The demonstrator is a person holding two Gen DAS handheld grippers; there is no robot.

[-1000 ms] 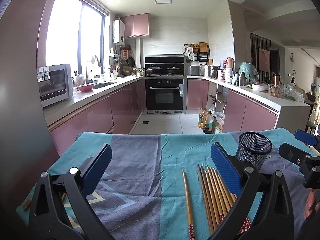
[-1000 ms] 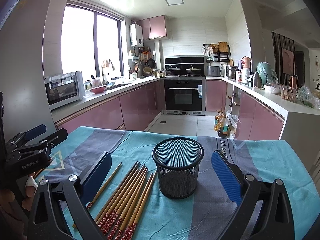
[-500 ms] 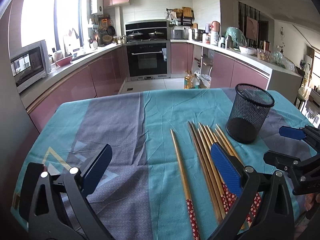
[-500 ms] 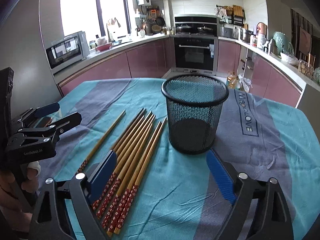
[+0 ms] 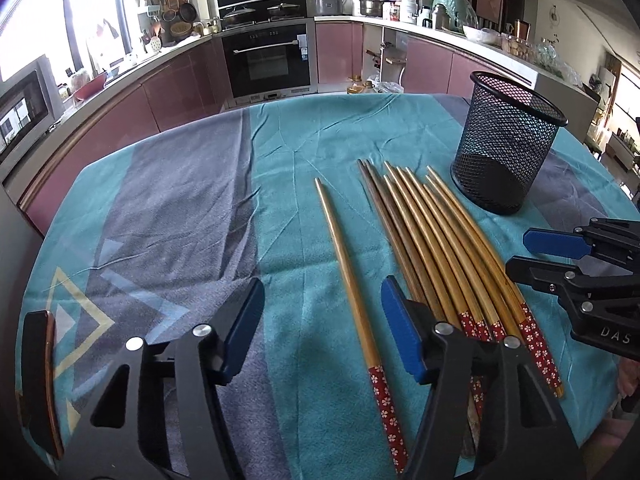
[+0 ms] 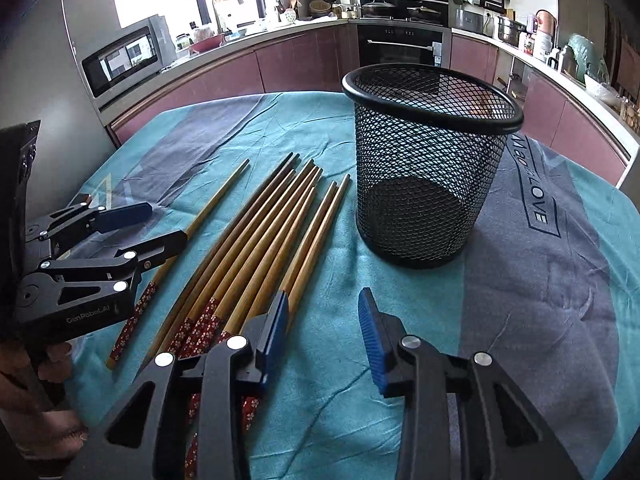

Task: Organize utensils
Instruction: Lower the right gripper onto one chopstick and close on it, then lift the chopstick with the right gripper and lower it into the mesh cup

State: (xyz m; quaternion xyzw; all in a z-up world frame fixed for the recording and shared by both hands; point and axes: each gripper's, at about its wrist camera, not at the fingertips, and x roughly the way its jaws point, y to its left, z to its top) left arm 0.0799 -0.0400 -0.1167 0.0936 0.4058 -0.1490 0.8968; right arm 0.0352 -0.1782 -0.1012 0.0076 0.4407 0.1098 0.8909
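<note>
Several wooden chopsticks (image 5: 440,248) with red flowered ends lie side by side on the teal and grey cloth; they also show in the right wrist view (image 6: 256,248). One single chopstick (image 5: 348,280) lies apart to their left. A black mesh cup (image 5: 504,144) stands upright and empty behind them, also in the right wrist view (image 6: 428,160). My left gripper (image 5: 322,328) is open, low over the single chopstick's red end. My right gripper (image 6: 324,328) is open, just right of the bundle's near ends, holding nothing.
The table's cloth (image 5: 168,200) runs to rounded edges on all sides. A dark phone-like slab (image 5: 38,380) lies at the near left edge. Kitchen counters, an oven (image 5: 266,60) and a microwave (image 6: 120,56) stand beyond the table.
Both grippers have tilted down and come closer to the table. The jaws of both have narrowed but stay open. The chopsticks and cup have not moved.
</note>
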